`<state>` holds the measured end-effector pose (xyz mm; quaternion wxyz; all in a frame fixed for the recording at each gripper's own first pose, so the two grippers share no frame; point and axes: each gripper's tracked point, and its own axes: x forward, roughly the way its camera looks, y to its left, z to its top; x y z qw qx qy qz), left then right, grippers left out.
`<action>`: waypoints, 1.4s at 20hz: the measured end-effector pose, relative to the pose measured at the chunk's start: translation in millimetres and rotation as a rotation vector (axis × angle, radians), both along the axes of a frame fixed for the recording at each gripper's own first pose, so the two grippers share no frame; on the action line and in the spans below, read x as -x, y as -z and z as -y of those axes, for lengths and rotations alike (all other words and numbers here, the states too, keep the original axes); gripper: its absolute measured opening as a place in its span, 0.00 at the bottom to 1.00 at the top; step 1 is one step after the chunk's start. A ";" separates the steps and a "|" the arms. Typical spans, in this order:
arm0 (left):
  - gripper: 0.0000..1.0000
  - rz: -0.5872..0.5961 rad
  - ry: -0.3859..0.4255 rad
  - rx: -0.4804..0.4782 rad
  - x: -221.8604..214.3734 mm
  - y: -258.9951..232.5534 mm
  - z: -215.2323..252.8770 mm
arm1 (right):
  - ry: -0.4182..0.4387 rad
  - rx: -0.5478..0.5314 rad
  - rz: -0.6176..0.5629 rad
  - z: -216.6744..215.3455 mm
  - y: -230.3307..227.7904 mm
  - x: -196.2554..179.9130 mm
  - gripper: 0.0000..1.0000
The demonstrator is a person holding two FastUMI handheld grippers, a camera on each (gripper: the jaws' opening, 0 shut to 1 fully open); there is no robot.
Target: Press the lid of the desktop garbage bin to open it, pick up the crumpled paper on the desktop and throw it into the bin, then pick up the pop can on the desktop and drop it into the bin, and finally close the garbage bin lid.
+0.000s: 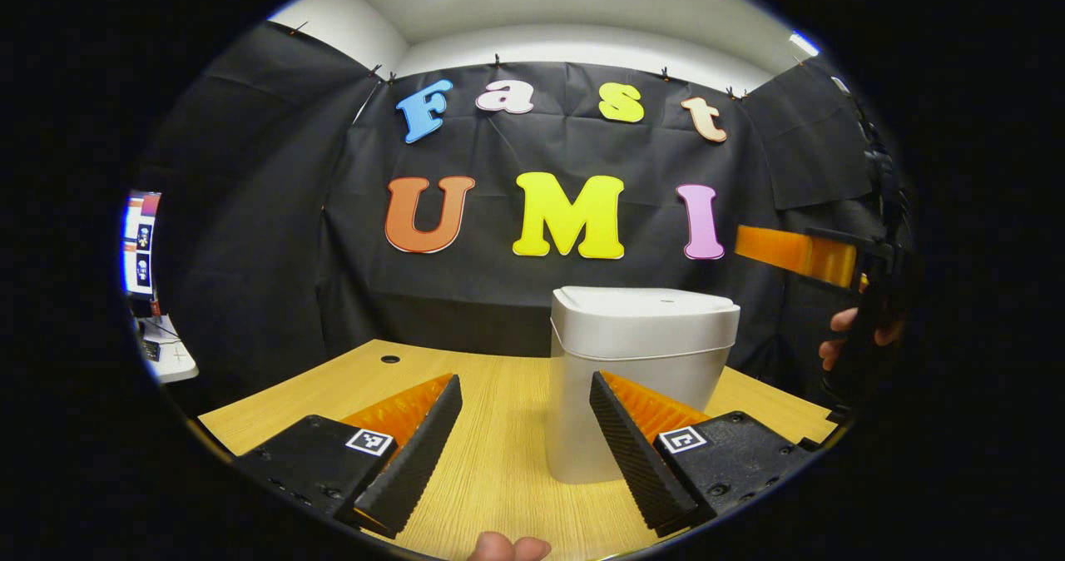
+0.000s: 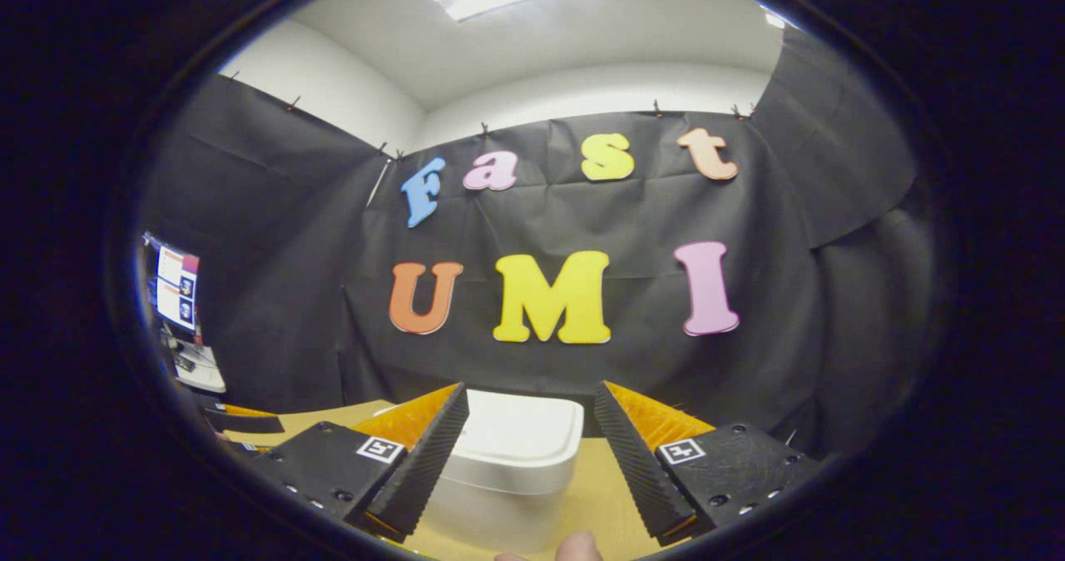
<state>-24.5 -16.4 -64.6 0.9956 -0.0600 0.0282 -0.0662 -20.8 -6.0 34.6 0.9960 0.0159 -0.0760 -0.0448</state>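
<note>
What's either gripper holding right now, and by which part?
Nothing. The left gripper and right gripper both have jaws open with no object between them. The garbage bin stands untouched on the desk with its lid closed.

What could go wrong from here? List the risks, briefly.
1. The bin stands free on the table with its lid shut; an off-centre press could tip or slide it.
2. The right tool hangs open above the lid, so a finger may catch the lid's rim instead of pressing flat.
</note>
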 end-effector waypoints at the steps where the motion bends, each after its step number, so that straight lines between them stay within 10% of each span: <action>1: 0.99 0.004 0.000 0.004 0.4 -0.1 2.0 | 0.046 -0.005 -0.011 15.4 16.3 12.5 0.95; 10: 1.00 0.016 -0.048 -0.047 3.9 13.3 16.9 | 0.097 0.016 -0.165 15.3 112.0 35.5 0.95; 28: 0.99 0.032 -0.069 -0.059 -3.9 8.4 29.4 | 0.165 0.000 -0.132 35.6 117.5 33.8 0.95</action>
